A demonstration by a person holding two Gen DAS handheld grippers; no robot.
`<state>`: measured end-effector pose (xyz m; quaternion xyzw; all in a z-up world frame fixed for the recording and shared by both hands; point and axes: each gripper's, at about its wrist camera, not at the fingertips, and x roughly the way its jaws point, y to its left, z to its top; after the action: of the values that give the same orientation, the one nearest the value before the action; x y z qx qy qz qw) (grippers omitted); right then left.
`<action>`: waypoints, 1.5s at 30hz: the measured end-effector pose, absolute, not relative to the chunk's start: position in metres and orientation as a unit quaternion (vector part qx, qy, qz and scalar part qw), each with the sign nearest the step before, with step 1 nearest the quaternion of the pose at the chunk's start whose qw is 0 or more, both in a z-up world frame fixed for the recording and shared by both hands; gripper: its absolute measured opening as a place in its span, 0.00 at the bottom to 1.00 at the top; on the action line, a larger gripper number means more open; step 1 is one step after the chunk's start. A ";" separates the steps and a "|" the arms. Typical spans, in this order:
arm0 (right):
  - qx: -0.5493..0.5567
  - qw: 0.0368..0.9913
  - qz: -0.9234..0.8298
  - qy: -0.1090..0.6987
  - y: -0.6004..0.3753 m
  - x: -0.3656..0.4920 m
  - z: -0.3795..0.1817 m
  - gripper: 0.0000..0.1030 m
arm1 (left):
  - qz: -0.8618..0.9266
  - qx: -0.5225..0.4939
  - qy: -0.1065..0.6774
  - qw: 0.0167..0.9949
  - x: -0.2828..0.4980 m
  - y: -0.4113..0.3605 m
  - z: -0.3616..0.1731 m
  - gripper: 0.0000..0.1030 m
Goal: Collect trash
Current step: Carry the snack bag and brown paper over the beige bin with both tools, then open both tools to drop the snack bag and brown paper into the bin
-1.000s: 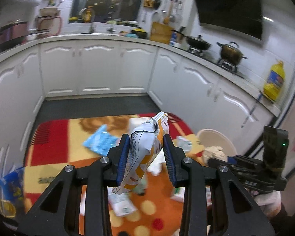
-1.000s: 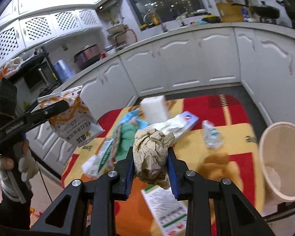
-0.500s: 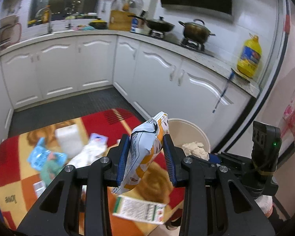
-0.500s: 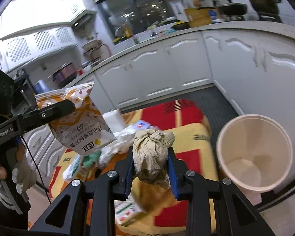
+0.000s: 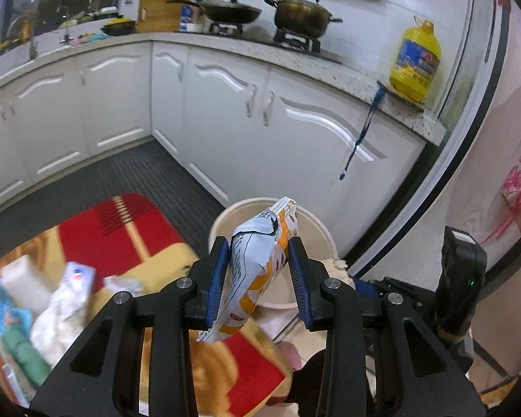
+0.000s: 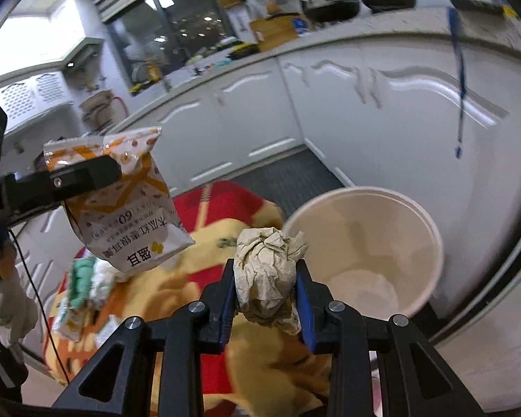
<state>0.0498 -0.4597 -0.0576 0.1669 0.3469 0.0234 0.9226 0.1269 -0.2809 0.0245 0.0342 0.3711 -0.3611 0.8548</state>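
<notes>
While more litter (image 5: 62, 309) is waiting on the table, the left gripper (image 5: 258, 278) is clamping a snack bag (image 5: 257, 267) and the right gripper (image 6: 265, 286) is clenching a paper wad (image 6: 265, 271), both nearing the empty bin (image 6: 364, 253).

The cream wastebasket (image 6: 364, 243) stands open-mouthed, its inside nearly bare, so the way in from above is free. White cabinet doors (image 6: 399, 111) close off the far side just behind it. The red-and-yellow cloth (image 6: 225, 215) on the near side is crowded with wrappers (image 5: 66, 295).
</notes>
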 end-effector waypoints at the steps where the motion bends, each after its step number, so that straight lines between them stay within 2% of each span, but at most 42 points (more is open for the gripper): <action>1: 0.170 0.920 0.016 0.352 -0.466 0.051 -0.064 0.28 | -0.364 0.037 0.375 0.852 0.129 -0.291 0.021 0.32; 14: 0.178 0.901 -0.029 0.395 -0.499 0.081 -0.118 0.29 | -0.358 0.064 0.402 0.840 0.163 -0.360 -0.021 0.34; 18: 0.185 0.897 -0.039 0.400 -0.507 0.090 -0.128 0.36 | -0.354 0.054 0.411 0.839 0.174 -0.361 -0.032 0.39; 19: 0.188 0.896 -0.042 0.400 -0.509 0.092 -0.130 0.45 | -0.353 0.048 0.415 0.837 0.178 -0.361 -0.036 0.40; 20: 0.190 0.896 -0.044 0.399 -0.510 0.093 -0.131 0.49 | -0.353 0.044 0.419 0.835 0.181 -0.361 -0.038 0.42; 22: 0.192 0.894 -0.045 0.401 -0.511 0.095 -0.134 0.49 | -0.355 0.040 0.426 0.831 0.184 -0.361 -0.042 0.56; 24: 0.190 0.894 -0.048 0.404 -0.510 0.095 -0.134 0.49 | -0.355 0.038 0.429 0.830 0.184 -0.359 -0.043 0.59; 28: 0.198 0.894 -0.051 0.400 -0.512 0.092 -0.133 0.59 | -0.350 0.033 0.432 0.831 0.183 -0.350 -0.040 0.60; 45: 0.190 0.905 -0.028 0.380 -0.481 0.080 -0.104 0.62 | -0.318 0.061 0.368 0.872 0.145 -0.297 -0.002 0.60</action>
<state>0.0802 -0.4811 -0.1038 0.1896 0.3797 -0.0280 0.9050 0.1447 -0.2974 -0.0023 0.0607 0.3681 -0.3176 0.8717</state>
